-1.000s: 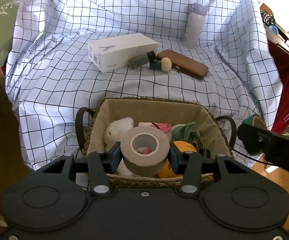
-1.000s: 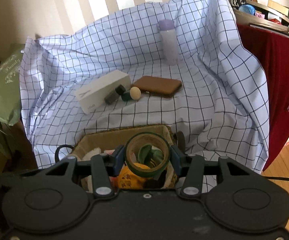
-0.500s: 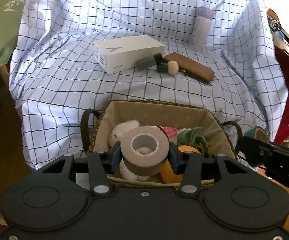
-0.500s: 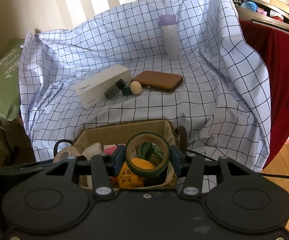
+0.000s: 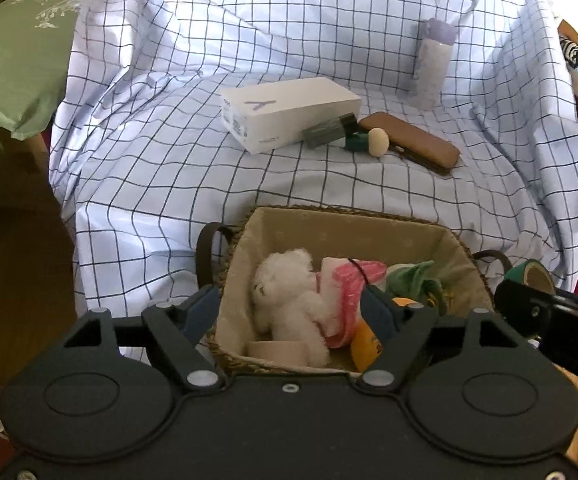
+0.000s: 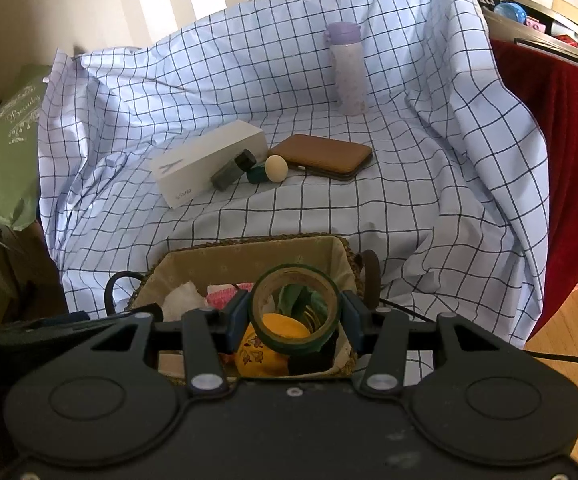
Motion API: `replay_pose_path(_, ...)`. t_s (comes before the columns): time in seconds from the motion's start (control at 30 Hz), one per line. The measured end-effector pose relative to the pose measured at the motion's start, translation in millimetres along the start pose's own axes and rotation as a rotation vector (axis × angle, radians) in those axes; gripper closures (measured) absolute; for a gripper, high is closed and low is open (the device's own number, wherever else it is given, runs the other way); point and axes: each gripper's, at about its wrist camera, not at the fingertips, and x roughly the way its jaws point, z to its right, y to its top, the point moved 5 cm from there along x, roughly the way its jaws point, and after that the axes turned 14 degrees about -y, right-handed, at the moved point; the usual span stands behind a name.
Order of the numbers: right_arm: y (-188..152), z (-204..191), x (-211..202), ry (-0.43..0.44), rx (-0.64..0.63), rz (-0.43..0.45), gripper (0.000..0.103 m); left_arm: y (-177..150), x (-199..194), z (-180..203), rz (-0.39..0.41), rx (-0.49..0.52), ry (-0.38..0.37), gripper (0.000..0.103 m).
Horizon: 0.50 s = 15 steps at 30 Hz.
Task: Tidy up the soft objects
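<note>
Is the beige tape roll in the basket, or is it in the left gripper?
In the basket. The beige tape roll lies by the basket's near wall; the left gripper, jaws just opened, holds nothing.

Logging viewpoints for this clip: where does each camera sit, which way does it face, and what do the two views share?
Left wrist: sits on the left hand-held gripper, angled down into the basket; its open fingers show, the beige tape roll lying below, the right hand-held gripper at the right edge.
Right wrist: sits on the right hand-held gripper, angled down over the basket's right part; its fingers clamp the green tape roll.
Shared: basket, checked cloth, white box, brown case, bottle.
</note>
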Motion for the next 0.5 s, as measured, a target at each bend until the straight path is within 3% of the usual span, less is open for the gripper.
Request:
replay_pose_path(0.2,1.5,-6.4,5.8,0.028,-0.001,-0.006,0.054,-2.6,2.9,-5.5,-0.022,-0.018,0.008,0.029)
replay_pose_path(0.23,1.7,-6.6,6.0,0.029,0.001,-0.006,0.049,-2.9,2.9,-5.9,-0.024,-0.019,0.008,0.029)
replay_pose_path(0.5,2.2,-2.1,2.6,0.003,0.009,0.005,0.045,-3.4,3.0,-6.0,-0.028,-0.012,0.004,0.029)
